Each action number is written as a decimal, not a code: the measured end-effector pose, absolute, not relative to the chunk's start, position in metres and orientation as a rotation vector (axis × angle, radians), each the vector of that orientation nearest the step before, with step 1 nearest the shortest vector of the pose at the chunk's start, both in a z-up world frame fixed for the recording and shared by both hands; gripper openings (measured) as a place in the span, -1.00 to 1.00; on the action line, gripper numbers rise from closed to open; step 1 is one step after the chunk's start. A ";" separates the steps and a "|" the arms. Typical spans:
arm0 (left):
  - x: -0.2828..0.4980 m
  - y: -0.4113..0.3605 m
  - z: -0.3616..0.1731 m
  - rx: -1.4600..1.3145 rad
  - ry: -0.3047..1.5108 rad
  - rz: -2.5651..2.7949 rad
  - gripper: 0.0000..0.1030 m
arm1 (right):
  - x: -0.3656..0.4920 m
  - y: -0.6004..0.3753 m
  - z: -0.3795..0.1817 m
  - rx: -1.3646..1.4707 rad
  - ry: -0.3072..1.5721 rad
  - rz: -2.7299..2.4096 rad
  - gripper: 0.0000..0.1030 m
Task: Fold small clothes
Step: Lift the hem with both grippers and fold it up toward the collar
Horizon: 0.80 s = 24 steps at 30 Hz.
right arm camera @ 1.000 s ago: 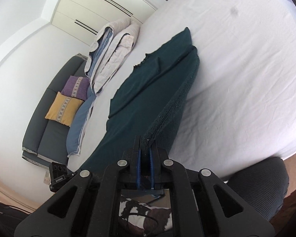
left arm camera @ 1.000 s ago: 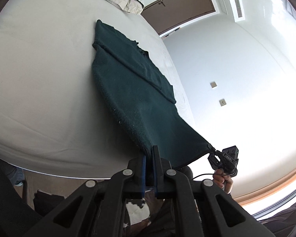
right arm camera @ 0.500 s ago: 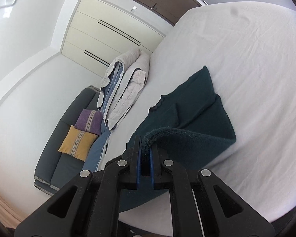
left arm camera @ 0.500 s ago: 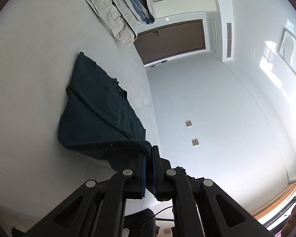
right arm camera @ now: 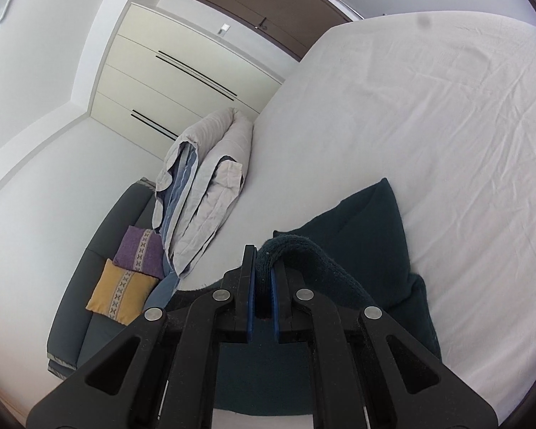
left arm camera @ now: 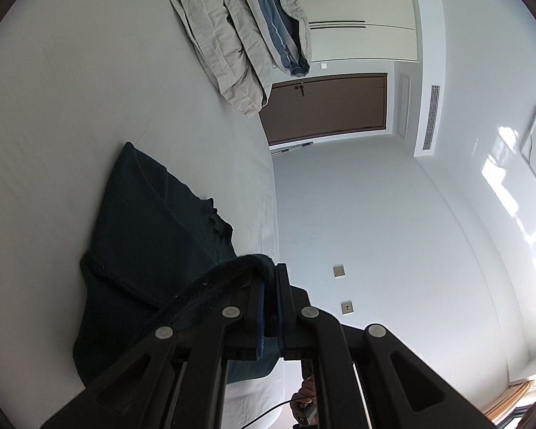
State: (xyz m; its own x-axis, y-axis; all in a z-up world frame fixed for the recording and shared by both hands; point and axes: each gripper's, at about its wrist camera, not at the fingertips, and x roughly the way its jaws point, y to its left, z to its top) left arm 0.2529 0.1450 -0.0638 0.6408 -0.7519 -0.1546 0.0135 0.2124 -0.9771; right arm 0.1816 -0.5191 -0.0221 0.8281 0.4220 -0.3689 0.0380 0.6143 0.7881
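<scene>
Garment (left arm camera: 150, 236): one dark green piece, lying on the white bed (left arm camera: 53, 107) in the lower left of the left wrist view and lower centre of the right. Two grippers present. Left gripper (left arm camera: 271, 307) clenched on one thick hem corner; right gripper (right arm camera: 262, 296) clenched on another. One folded quilt (right arm camera: 203, 182), upper centre of the left view. Two cushions, one purple (right arm camera: 139, 250), one yellow (right arm camera: 119, 295), on one dark sofa (right arm camera: 89, 286), lower left of the right view. Against the frame a second ago: the stretched cloth has been carried forward and now doubles over itself; the hem arches above the lower layer.
</scene>
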 end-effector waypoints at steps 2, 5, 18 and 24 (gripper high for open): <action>0.276 0.142 -0.068 -1.246 0.740 -0.586 -0.90 | 0.207 -0.520 -0.032 0.889 0.584 0.211 -0.89; 0.310 0.138 -0.077 -1.229 0.766 -0.566 -0.90 | 0.243 -0.521 -0.049 0.895 0.610 0.175 -0.89; 0.399 0.132 -0.146 -1.147 0.929 -0.353 -0.68 | 0.383 -0.525 -0.137 0.862 0.801 0.015 -0.66; 0.377 0.142 -0.144 -1.154 0.897 -0.317 0.12 | 0.376 -0.511 -0.127 0.754 0.765 -0.003 0.31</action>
State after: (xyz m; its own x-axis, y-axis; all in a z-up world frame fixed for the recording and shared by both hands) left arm 0.3767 0.1417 -0.1444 0.6259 -0.6394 -0.4467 -0.2167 0.4076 -0.8871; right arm 0.3762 -0.5110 -0.1271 0.7344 0.2595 -0.6272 0.2638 0.7422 0.6161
